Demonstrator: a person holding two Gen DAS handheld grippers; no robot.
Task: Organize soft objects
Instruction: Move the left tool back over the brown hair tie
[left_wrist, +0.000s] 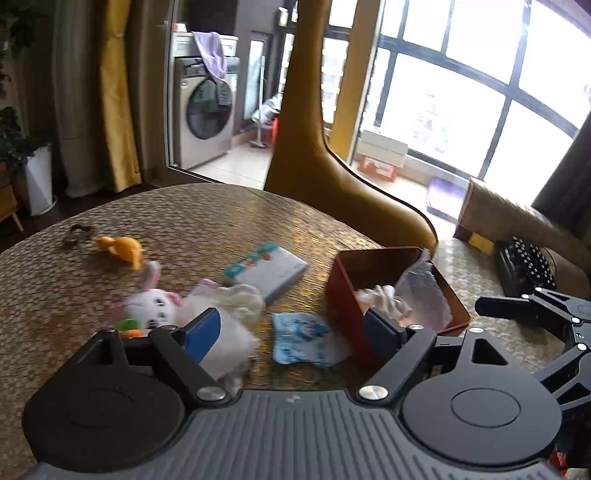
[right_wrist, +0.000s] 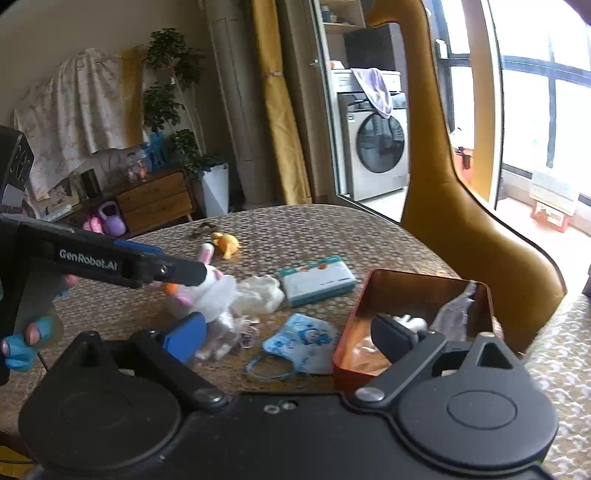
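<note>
Now I have both hand-held grippers spread and gripping nothing: the left hand-held gripper (left_wrist: 291, 325) hovers by the plush rabbit (left_wrist: 147, 304) and white cloth (left_wrist: 236, 301) on the counter (left_wrist: 184, 221), the right hand-held gripper (right_wrist: 291, 332) above the blue mask (right_wrist: 303, 341). I judge a deep, centred pinch on the mask's bunched fabric best, then a lift clear over the rim of the red box (right_wrist: 373, 282) just beside it, which already holds soft pieces.

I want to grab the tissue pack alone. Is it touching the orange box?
Apart. The left wrist view shows bare table between the tissue pack and the orange box.
</note>
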